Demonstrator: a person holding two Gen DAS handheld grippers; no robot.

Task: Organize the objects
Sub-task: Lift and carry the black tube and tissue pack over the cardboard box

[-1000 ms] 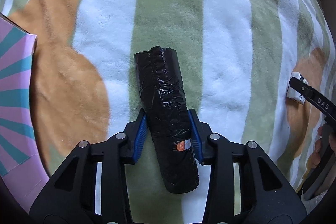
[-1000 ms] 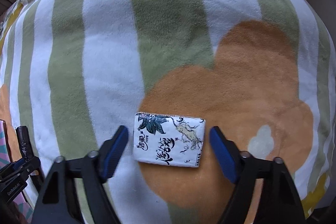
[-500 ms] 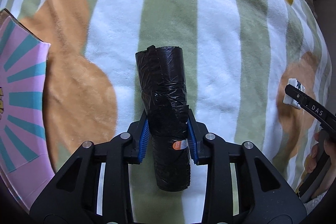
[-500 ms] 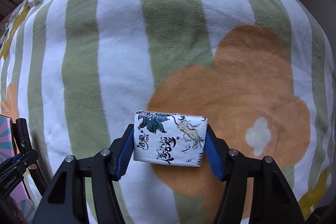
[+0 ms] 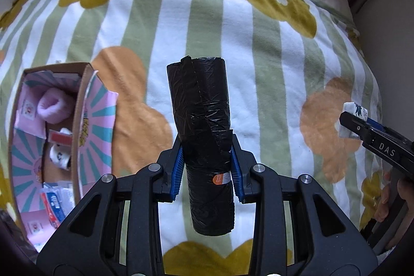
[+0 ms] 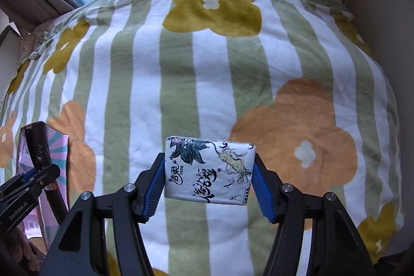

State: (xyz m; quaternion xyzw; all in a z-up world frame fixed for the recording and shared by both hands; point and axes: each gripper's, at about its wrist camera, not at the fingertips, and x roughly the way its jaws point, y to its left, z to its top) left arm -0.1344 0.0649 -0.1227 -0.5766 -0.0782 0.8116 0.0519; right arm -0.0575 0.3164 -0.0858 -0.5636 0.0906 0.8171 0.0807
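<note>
Black plastic, the roll of bin bags (image 5: 200, 136) sits clamped in my left gripper (image 5: 205, 168) at frame centre while my right gripper (image 6: 209, 176) pinches the tissue pack (image 6: 209, 170), so I carry both level toward the cardboard box (image 5: 77, 120) at lower left, avoiding its rim.

The cardboard box (image 5: 77, 120) is running off the left edge, its small contents too blurred to identify. The black bag roll (image 5: 204, 136) is hiding the blanket beneath. In the right wrist view, the box (image 6: 60, 146) is showing only a sliver behind the left tool (image 6: 38, 172).
</note>
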